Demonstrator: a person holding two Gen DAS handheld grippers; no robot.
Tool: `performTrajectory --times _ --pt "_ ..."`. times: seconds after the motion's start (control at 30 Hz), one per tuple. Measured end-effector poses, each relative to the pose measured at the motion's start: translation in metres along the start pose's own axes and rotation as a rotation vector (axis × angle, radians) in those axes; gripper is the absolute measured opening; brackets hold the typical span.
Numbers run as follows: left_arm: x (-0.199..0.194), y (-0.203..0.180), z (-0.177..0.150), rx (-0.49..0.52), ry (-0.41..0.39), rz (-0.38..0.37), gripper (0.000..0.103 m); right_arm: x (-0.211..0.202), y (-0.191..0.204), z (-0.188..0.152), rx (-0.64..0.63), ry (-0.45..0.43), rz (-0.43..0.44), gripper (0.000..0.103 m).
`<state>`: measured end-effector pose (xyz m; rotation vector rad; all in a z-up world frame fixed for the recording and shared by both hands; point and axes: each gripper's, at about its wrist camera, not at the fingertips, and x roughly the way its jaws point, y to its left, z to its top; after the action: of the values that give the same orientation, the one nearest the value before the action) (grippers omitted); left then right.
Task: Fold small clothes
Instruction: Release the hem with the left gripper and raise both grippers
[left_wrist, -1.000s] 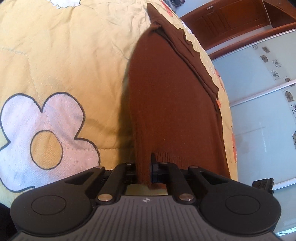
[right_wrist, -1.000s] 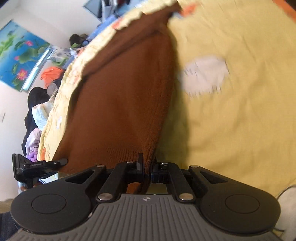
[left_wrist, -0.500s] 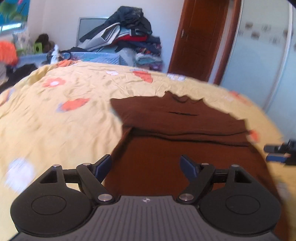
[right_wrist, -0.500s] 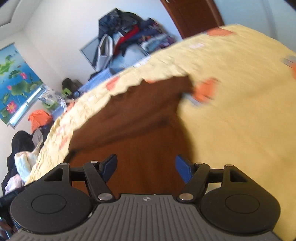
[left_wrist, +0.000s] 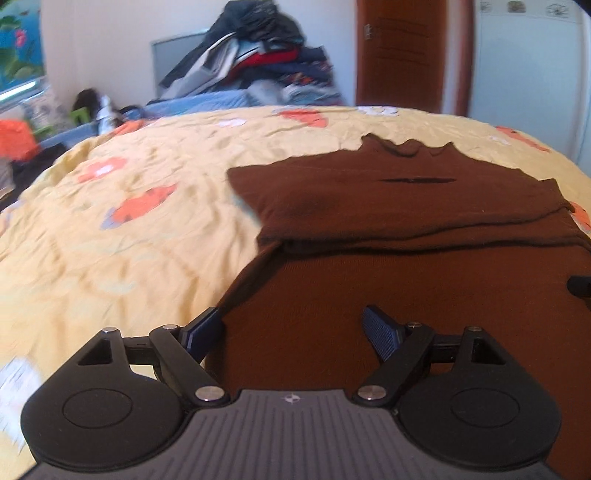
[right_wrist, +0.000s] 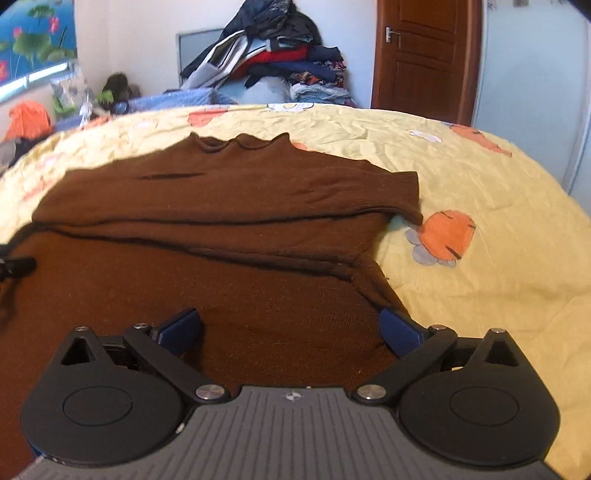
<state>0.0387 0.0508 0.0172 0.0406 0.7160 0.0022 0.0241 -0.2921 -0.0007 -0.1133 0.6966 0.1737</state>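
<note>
Brown sweater (left_wrist: 406, 229) flat on bed (left_wrist: 129, 229), centre-right of left view. Sleeves look already folded across chest; body fold I judge not yet done. My left gripper (left_wrist: 293, 330) over lower-left hem, jaws spread, empty. Right gripper (right_wrist: 290, 326) over lower-right hem, jaws likewise apart, gripping nothing.

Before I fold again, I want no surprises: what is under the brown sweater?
Around the brown knitted sweater only the yellow flowered quilt shows. Whatever lies beneath the knit itself is covered.
</note>
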Motion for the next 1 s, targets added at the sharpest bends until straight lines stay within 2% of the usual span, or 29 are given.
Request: performTrajectory --times 0.07,0.17,0.23,0.27,0.3,0.37,0.47,0.57,0.63,0.7,0.77,0.8,0.83,0.87,0.93,1.0 --pt "-0.027 -0.006 -0.009 -0.004 -0.029 -0.06 0.084 -0.012 0.009 0.001 0.024 0.009 -0.001 0.092" --pt "-0.046 -0.028 -0.027 0.028 -0.031 -0.116 0.084 -0.029 0.027 -0.005 0.045 -0.021 0.097 0.099" --pt "-0.041 -0.043 -0.043 0.088 -0.005 -0.103 0.084 -0.027 0.045 -0.012 0.008 0.016 0.115 0.1" --pt "-0.044 -0.044 -0.05 0.098 -0.049 -0.089 0.085 -0.023 0.051 -0.018 -0.025 0.039 0.102 0.101" --pt "-0.045 -0.042 -0.05 0.1 -0.04 -0.097 0.085 -0.025 0.056 -0.025 -0.078 0.002 0.076 0.103" --pt "-0.046 -0.027 -0.05 0.072 -0.02 -0.093 0.086 -0.031 0.043 -0.029 -0.054 -0.008 0.092 0.103" --pt "-0.052 -0.007 -0.059 0.07 -0.031 -0.049 0.088 -0.04 0.015 -0.035 -0.026 -0.01 0.061 0.103" --pt "-0.063 -0.006 -0.058 0.04 0.007 -0.011 0.089 -0.048 0.009 -0.033 -0.023 0.034 0.014 0.103" --pt "-0.075 -0.017 -0.057 0.029 0.002 -0.053 0.089 -0.06 0.021 -0.028 0.013 0.052 0.002 0.101" --pt "-0.085 -0.035 -0.061 0.047 -0.018 -0.117 0.089 -0.073 0.04 -0.031 0.003 0.007 0.088 0.103" --pt "-0.083 -0.055 -0.072 0.109 0.001 -0.148 0.089 -0.078 0.062 -0.038 -0.043 0.017 0.153 0.103" --pt "-0.082 -0.061 -0.08 0.136 -0.01 -0.142 0.089 -0.074 0.071 -0.044 -0.076 0.041 0.161 0.103" --pt "-0.086 -0.06 -0.087 0.149 -0.053 -0.129 0.09 -0.068 0.077 -0.053 -0.112 0.073 0.151 0.103" --pt "-0.088 -0.058 -0.091 0.157 -0.066 -0.133 0.09 -0.072 0.079 -0.065 -0.154 0.008 0.144 0.103" --pt "-0.092 -0.044 -0.093 0.133 -0.047 -0.139 0.09 -0.078 0.064 -0.071 -0.106 0.008 0.161 0.103" --pt "-0.099 -0.031 -0.099 0.118 -0.042 -0.128 0.09 -0.085 0.05 -0.075 -0.093 0.018 0.11 0.103"
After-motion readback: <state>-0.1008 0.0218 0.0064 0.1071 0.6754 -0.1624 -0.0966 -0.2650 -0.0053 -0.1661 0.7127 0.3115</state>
